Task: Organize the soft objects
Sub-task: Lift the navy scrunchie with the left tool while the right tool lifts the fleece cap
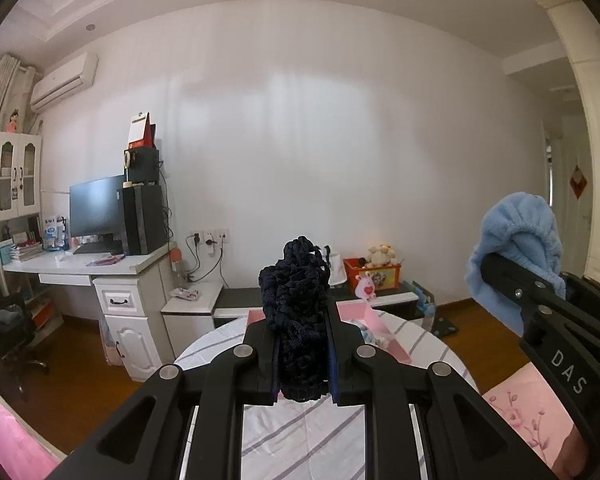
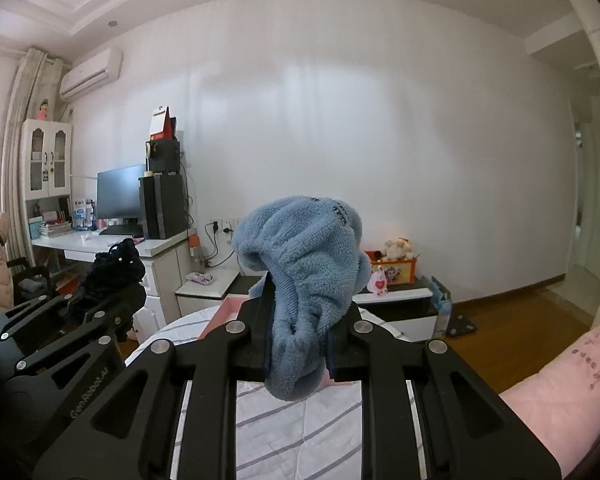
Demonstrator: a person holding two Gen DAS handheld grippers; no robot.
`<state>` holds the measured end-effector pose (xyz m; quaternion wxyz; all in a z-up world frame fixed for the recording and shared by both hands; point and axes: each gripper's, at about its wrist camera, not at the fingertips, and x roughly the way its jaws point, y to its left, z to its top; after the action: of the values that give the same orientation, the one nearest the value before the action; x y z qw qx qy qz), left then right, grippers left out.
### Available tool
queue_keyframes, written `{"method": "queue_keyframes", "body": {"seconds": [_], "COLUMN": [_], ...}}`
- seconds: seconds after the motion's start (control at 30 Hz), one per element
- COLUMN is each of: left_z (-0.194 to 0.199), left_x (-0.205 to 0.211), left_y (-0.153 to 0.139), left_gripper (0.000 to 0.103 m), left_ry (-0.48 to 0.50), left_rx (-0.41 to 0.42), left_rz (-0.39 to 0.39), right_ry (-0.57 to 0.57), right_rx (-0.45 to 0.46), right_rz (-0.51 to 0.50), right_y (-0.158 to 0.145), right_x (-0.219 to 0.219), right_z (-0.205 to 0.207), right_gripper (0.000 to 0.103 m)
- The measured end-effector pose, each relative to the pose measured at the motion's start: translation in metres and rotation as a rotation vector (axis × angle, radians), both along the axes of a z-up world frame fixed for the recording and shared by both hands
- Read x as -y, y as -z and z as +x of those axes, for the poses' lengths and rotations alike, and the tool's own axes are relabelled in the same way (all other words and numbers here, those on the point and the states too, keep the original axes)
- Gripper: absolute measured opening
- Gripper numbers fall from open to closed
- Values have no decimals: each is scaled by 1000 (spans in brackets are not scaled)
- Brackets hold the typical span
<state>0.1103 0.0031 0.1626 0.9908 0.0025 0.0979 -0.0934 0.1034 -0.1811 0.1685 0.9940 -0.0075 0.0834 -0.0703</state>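
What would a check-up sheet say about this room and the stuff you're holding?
Surface: round table under a white striped cloth.
Job's things: dark navy knitted piece; fluffy light blue cloth; both held up above the table.
Clutter: pink box on the table.
Grippers: left gripper shut on the knitted piece; right gripper shut on the blue cloth.
Cables: plugs and cords at the wall sockets.
Surroundings: desk with monitor, air conditioner, plush toys.

The dark navy knitted piece (image 1: 296,320) is bunched into an upright roll and pinched between the left jaws, above the striped bed. The light blue fleece cloth (image 2: 304,292) is crumpled, fluffy, and hangs pinched between the right jaws.
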Motion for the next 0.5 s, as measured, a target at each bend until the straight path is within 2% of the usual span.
{"method": "queue_keyframes", "body": {"seconds": [0.5], "left_z": [-11], "left_x": [10], "left_y": [15], "left_gripper": [14], "left_ry": [-2], "left_rx": [9], "left_rz": [0], "right_ry": [-2], "right_rx": [-18], "right_rz": [-8], "right_y": [0], "right_x": [0], "right_z": [1], "right_gripper": [18]}}
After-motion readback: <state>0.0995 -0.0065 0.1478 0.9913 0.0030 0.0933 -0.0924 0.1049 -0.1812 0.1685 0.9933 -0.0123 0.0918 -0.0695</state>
